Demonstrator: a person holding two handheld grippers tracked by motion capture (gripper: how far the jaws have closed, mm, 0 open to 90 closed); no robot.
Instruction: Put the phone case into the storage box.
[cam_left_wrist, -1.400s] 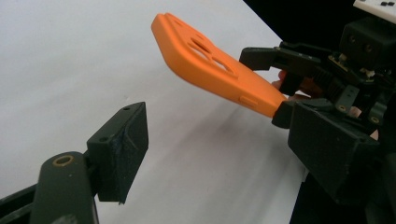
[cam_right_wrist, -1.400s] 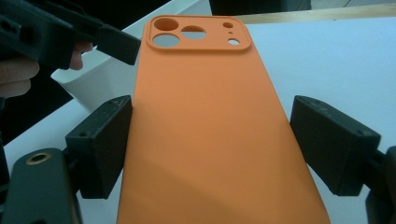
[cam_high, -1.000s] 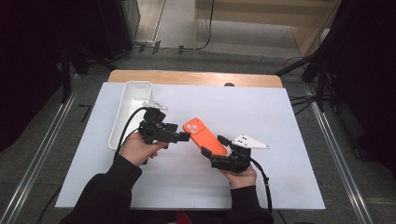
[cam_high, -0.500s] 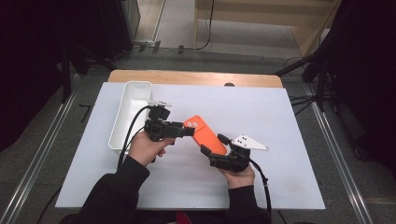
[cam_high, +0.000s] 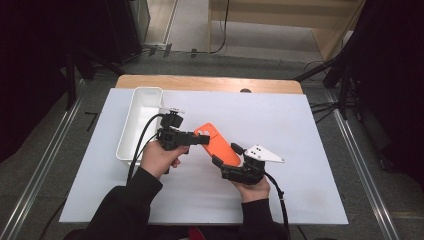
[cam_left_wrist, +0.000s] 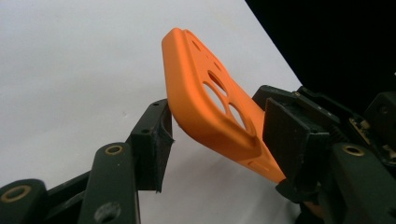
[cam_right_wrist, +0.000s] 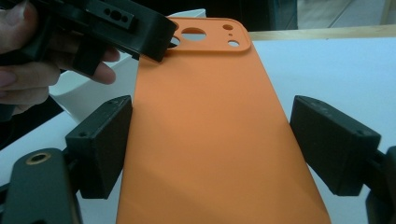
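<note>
An orange phone case (cam_high: 220, 145) is held up off the table, tilted, with its camera holes at the far end. My right gripper (cam_high: 225, 155) is shut on it across its width near the lower end; in the right gripper view both pads (cam_right_wrist: 103, 140) bear on the edges of the case (cam_right_wrist: 210, 121). My left gripper (cam_high: 202, 139) comes in from the left at the camera end. Its jaws have just been closing with the case (cam_left_wrist: 205, 100) between them; the gripper (cam_left_wrist: 219, 128) is still open, and a slim gap shows beside one pad (cam_left_wrist: 156, 140).
A white tray (cam_high: 145, 100) stands at the table's left, just behind my left hand. White paper (cam_high: 300, 130) covers the table, with a wooden strip (cam_high: 210, 82) at the far edge. Cables trail from both grippers toward the near side.
The left gripper's jaws have narrowed around the case's camera end, and the left hand has edged slightly toward it. The right gripper and the case have stayed put.
</note>
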